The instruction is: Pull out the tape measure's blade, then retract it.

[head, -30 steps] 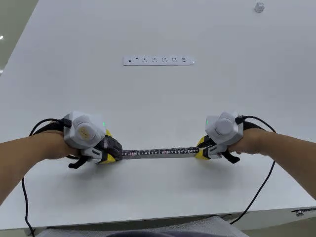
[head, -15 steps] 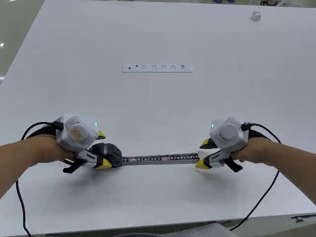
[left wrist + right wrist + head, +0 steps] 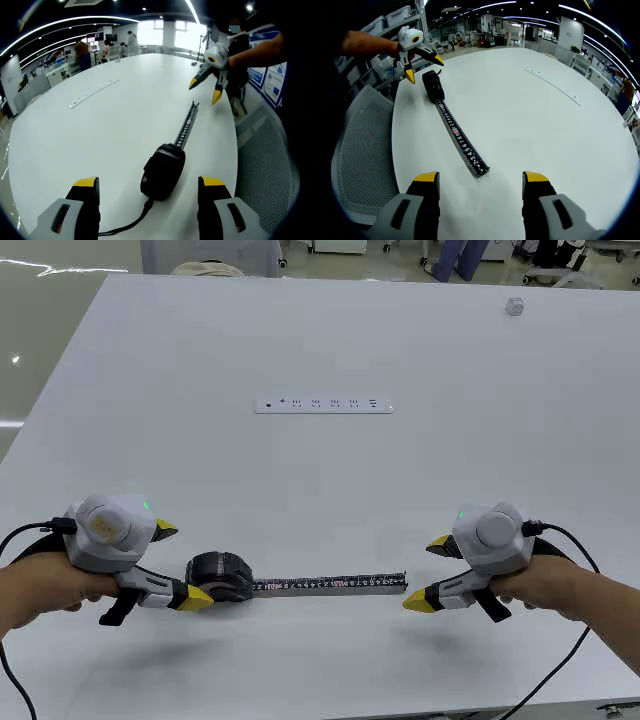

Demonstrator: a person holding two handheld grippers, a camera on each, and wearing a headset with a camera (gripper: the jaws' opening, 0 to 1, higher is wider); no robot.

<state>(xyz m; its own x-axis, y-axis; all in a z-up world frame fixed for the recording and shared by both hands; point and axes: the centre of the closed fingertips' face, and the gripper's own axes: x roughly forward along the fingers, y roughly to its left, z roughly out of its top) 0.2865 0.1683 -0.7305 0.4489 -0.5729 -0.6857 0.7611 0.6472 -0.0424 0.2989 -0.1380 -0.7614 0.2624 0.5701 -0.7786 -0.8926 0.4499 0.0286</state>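
Observation:
A black tape measure case (image 3: 222,576) (image 3: 163,170) (image 3: 433,85) lies on the white table (image 3: 330,480), its blade (image 3: 330,585) (image 3: 186,126) (image 3: 461,144) pulled out flat to the right. My left gripper (image 3: 182,564) (image 3: 149,184) stands open just left of the case, not touching it. My right gripper (image 3: 430,572) (image 3: 482,178) is open a short way right of the blade's end hook (image 3: 403,582) (image 3: 481,172), holding nothing. Each gripper shows in the other's view: the right gripper (image 3: 206,89) and the left gripper (image 3: 424,67).
A white power strip (image 3: 322,404) (image 3: 93,93) (image 3: 555,86) lies mid-table, farther back. A small clear object (image 3: 514,306) sits at the far right. Cables (image 3: 560,660) trail from both grippers. A mesh chair (image 3: 360,160) stands at the table's near edge.
Both grippers have opened and let go: the left off the case, the right off the blade's end. Both hands have backed away outward. The tape lies extended on the table.

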